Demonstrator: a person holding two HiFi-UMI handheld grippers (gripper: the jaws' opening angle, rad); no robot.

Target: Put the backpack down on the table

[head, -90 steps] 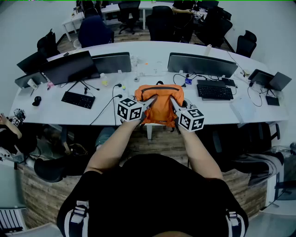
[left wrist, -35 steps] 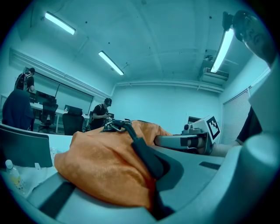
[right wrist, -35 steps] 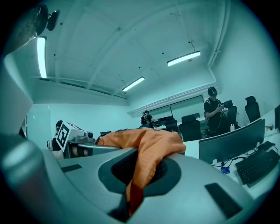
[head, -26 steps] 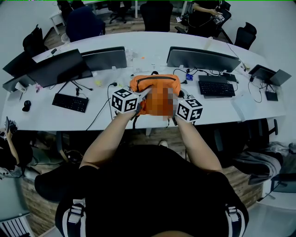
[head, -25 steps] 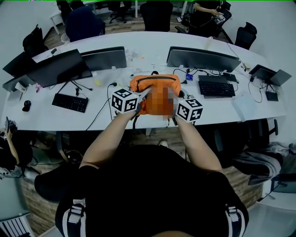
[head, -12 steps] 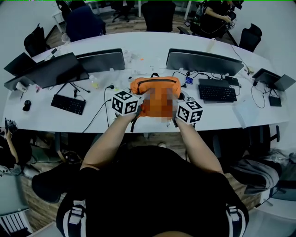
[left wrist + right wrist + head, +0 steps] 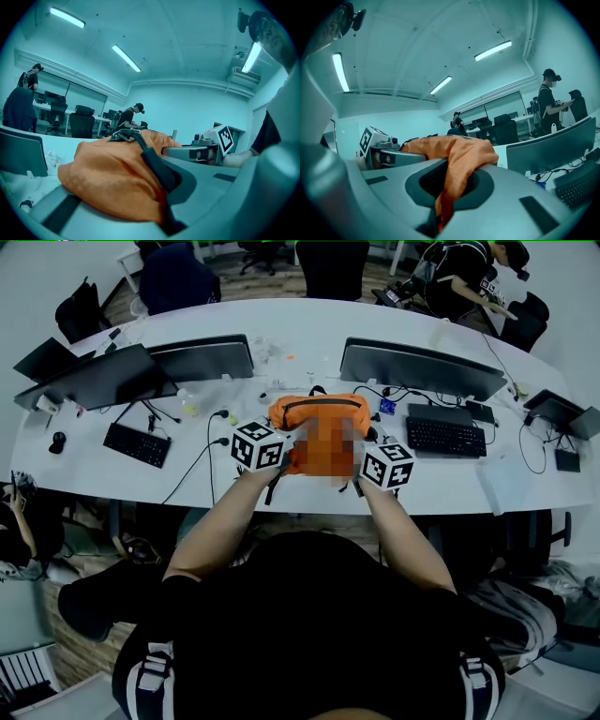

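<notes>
1. Left gripper: jaws clamped on the backpack. A fold of its orange cloth and a black strap are pinched between them.
2. Right gripper: jaws likewise clamped, on a fold of orange cloth at the bag's other side.
3. Head view: my two grippers flank the backpack, one on each side. The marker cubes face me, the jaws point away from me, and both my forearms are stretched forward.
4. Each gripper view shows the other gripper across the bag, at about the same height.
5. The backpack sits upright between the jaws, with a dark zipper line running across its top.
6. Position: over the white table, close to its near edge, in front of the gap between the left monitor and the right monitor.
7. I cannot tell whether the bag's bottom touches the tabletop, because its lower edge does not show clearly in any view.
8. Nearby: a keyboard lies just right of the bag, and dark cables run across the table on its left.
</notes>
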